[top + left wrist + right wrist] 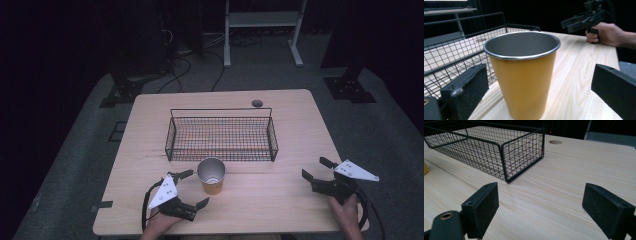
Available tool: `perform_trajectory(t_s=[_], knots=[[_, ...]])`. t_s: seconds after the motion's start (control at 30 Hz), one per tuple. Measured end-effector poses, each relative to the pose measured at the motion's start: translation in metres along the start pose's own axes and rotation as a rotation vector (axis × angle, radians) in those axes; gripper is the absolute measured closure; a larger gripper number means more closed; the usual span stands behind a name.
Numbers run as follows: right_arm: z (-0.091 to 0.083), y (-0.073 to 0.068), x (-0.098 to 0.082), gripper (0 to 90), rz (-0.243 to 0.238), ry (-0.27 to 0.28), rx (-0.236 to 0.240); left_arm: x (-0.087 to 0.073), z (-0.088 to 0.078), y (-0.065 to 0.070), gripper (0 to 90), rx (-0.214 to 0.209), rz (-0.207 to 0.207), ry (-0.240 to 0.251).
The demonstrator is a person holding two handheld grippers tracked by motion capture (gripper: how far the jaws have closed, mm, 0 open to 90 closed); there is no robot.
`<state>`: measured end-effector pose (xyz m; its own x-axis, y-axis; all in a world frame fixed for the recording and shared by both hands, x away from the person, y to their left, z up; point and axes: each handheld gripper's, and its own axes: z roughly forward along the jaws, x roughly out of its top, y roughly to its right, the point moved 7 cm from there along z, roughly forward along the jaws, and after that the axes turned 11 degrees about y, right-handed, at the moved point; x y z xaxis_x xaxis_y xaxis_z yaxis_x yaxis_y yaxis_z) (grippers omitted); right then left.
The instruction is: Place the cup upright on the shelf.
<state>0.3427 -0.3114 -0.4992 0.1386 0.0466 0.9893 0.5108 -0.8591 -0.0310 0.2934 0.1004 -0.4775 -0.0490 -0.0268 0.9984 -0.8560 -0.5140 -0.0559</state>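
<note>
The left claw [191,189] is spread wide, its 2 jaws standing either side of a yellow cup [522,75] without touching it. The cup stands upright on the worktop [260,200], its metal rim [521,56] and grey inside facing up. Just beyond the cup lies a black wire basket [221,135]. Well off to that claw's right, the right claw [316,168] is also spread wide and holds nothing, bare worktop between its jaws; the basket's near corner [506,180] sits ahead of it to its left.
</note>
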Motion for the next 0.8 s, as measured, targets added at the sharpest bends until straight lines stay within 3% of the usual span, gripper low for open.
perform_trajectory(t_s=[0.17,0.5,0.8], knots=[[0.000,-0.001,0.000,12.8,-0.003,-0.003,0.001,-0.002,0.007,-0.007,0.3,0.041,-0.002,-0.023],[0.000,-0.001,0.000,12.8,-0.007,-0.005,0.004,-0.005,0.025,-0.011,0.3,0.035,-0.022,-0.064],[0.001,-0.002,-0.001,12.8,-0.013,-0.008,0.006,-0.009,0.035,-0.014,0.3,0.057,-0.039,-0.083]])
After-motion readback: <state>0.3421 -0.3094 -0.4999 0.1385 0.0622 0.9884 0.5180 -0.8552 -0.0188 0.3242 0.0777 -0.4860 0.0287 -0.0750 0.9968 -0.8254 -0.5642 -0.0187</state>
